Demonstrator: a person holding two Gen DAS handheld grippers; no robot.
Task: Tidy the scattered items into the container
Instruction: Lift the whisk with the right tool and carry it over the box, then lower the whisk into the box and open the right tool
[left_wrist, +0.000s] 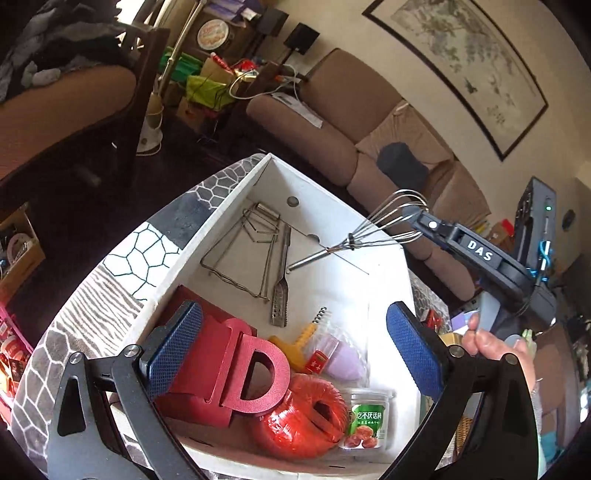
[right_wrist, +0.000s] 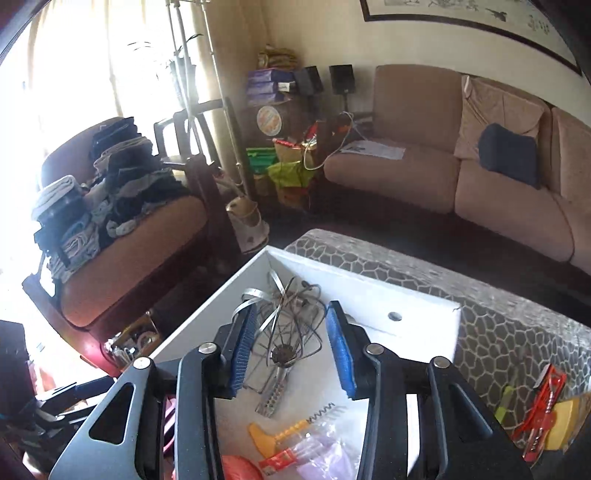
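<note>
Most items already lie in the white container (left_wrist: 236, 206), my right gripper (right_wrist: 291, 347) clamped on the whisk (left_wrist: 373, 229) above it, my left gripper (left_wrist: 291, 350) spread empty, while red scissors (right_wrist: 543, 402) wait outside.

Shiny metal whisk (left_wrist: 384, 225); matt white container (left_wrist: 236, 192); glossy red plastic twine (left_wrist: 306, 417)

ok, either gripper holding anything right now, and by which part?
Right gripper holds the whisk by its wire loops, handle hanging over the white box. Left gripper is open, holding nothing.
</note>
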